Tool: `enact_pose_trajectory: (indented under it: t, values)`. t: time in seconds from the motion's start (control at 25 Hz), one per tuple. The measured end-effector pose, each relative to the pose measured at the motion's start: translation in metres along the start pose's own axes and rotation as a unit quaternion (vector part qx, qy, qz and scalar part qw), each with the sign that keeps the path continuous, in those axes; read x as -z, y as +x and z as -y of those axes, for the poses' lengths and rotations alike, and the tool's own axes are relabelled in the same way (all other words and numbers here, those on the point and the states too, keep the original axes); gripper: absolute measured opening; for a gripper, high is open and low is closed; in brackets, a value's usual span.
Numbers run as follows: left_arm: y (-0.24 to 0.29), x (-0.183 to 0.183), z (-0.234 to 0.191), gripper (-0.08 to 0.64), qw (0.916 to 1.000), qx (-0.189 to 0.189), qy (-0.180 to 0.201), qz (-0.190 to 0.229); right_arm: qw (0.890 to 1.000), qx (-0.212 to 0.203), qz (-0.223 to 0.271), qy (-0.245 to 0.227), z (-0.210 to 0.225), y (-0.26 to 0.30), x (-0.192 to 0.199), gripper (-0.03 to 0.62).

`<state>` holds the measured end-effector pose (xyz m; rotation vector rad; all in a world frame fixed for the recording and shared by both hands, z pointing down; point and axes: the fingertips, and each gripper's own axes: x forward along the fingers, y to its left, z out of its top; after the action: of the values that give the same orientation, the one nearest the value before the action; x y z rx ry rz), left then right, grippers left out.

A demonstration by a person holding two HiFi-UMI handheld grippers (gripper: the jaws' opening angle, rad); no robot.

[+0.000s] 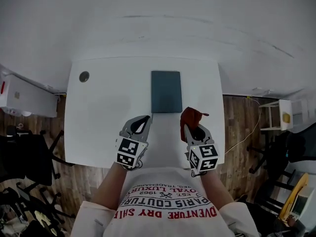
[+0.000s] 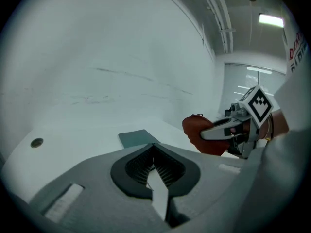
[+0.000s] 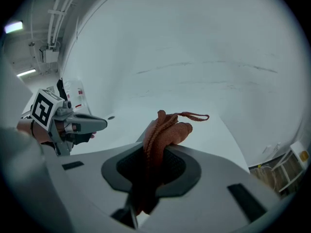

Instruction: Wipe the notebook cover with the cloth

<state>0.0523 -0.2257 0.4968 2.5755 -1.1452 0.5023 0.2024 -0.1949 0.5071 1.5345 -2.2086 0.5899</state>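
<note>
White T-shirt with red print fills the nearest edge of the head view, with both forearms reaching out over a white table.

Each hand holds a grey gripper with a black-and-white marker cube on its back. Both grippers are over the near part of the table, side by side and apart from each other.

The left gripper has its jaws brought together with nothing between them. Its own view shows the dark ribbed pads meeting at the tip.

The right gripper has its jaws clamped on a rust-red cloth. In the right gripper view the cloth is bunched between the pads, with a folded lump and a thin loop poking out beyond the jaw tips.

A dark teal notebook lies flat and closed on the table, beyond the grippers and a little right of centre. The cloth sits just near of its near right corner. Whether cloth and cover touch cannot be told.

A small round grey disc is set in the far left corner of the table.
</note>
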Motion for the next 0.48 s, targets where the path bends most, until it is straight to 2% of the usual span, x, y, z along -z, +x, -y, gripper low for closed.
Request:
enact_pose_trajectory:
  t: [0.2, 0.48]
  values:
    - [0.04, 0.022, -0.01, 0.01, 0.9989, 0.027, -0.027, -0.025, 1.0, -0.004, -0.028, -0.002, 0.003, 0.038, 0.007, 0.078]
    - [0.101, 0.061, -0.02, 0.01, 0.9946, 0.041, -0.061, -0.073, 0.999, -0.014, -0.048, -0.015, 0.011, 0.078, 0.007, 0.078]
